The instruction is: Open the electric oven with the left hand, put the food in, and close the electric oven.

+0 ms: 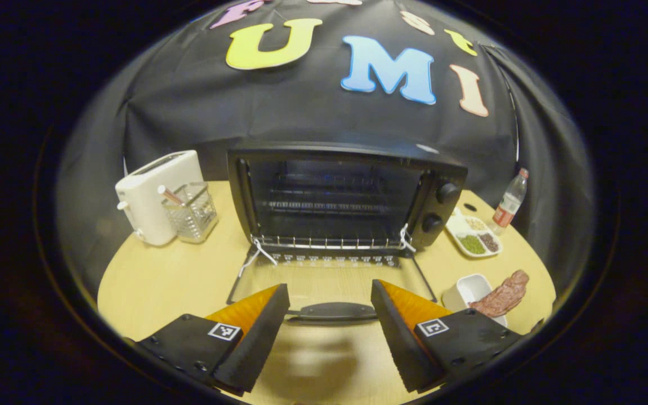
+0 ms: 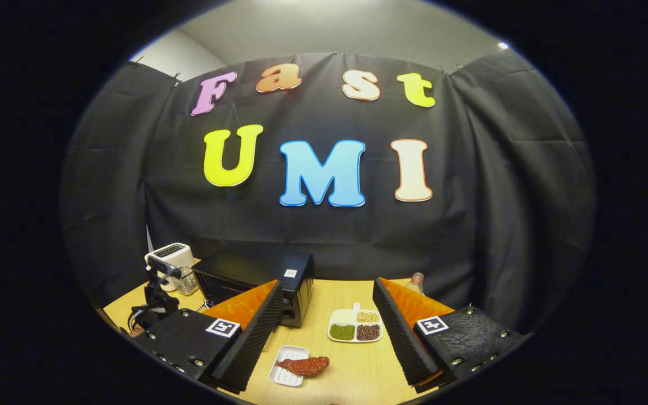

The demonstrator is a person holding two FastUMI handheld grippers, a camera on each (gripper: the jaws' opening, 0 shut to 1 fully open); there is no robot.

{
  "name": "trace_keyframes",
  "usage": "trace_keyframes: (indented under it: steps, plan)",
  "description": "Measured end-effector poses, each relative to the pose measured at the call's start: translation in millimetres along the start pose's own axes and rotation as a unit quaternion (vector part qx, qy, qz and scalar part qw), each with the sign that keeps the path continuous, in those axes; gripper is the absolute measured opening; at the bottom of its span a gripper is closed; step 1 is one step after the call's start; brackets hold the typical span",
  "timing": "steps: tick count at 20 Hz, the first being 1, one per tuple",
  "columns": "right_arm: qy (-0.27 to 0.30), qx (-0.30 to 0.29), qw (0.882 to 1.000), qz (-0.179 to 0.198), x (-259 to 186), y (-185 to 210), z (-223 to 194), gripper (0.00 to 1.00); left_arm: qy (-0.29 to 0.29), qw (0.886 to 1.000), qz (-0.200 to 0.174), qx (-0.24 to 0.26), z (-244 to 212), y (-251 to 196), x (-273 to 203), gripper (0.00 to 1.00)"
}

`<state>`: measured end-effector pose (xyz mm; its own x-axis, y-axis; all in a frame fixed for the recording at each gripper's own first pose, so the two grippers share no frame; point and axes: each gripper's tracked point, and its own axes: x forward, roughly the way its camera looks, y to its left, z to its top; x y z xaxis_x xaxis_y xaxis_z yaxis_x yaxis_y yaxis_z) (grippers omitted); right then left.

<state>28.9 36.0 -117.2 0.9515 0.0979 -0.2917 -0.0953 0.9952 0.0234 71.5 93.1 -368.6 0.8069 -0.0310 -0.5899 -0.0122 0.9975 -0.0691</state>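
Observation:
The black electric oven (image 1: 346,194) stands open in the left gripper view, its glass door (image 1: 329,278) lying flat on the table with a wire rack inside. My left gripper (image 1: 329,318) is open just in front of the door handle (image 1: 332,311), fingers either side without pressing it. A reddish piece of meat (image 1: 503,297) rests across a small white dish (image 1: 466,288) to the right of the door. In the right gripper view my right gripper (image 2: 324,337) is open and empty, above and behind the meat (image 2: 304,365) and dish (image 2: 284,372). The oven (image 2: 256,287) and left gripper (image 2: 155,292) sit far left.
A white toaster (image 1: 155,194) and a clear utensil holder (image 1: 192,212) stand left of the oven. Right of it lie a divided plate of beans (image 1: 475,233) and a plastic bottle (image 1: 509,202). The round wooden table (image 1: 166,281) ends just behind the grippers.

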Motion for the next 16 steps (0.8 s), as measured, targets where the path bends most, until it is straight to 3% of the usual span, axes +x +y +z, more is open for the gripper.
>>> trace_keyframes:
  steps: [1,2,6,7,13,16]
  plan:
    - [0.017,0.014,1.0,0.007,7.4,-2.6,-10.4,0.94,-0.02,1.0,0.001,-0.006,15.8,1.0,-11.1,1.0]
    - [0.034,0.031,0.999,0.014,12.3,-6.3,-22.0,0.98,-0.042,0.999,0.003,-0.012,34.6,2.4,-22.1,0.98]
    - [0.082,0.067,0.994,0.019,34.5,-28.8,-61.1,0.98,-0.134,0.991,0.013,-0.023,112.1,8.5,-80.8,0.92]
    - [0.102,0.071,0.992,0.025,41.5,-32.5,-75.9,0.98,-0.157,0.987,0.016,-0.021,131.2,10.1,-93.6,1.0]
    - [0.187,0.153,0.969,0.053,64.6,-45.1,-152.3,0.99,-0.26,0.965,0.031,-0.002,216.7,8.8,-180.3,0.92]
    - [0.217,0.19,0.955,0.073,72.1,-42.3,-184.9,0.99,-0.294,0.954,0.043,0.027,235.3,4.1,-204.3,0.98]
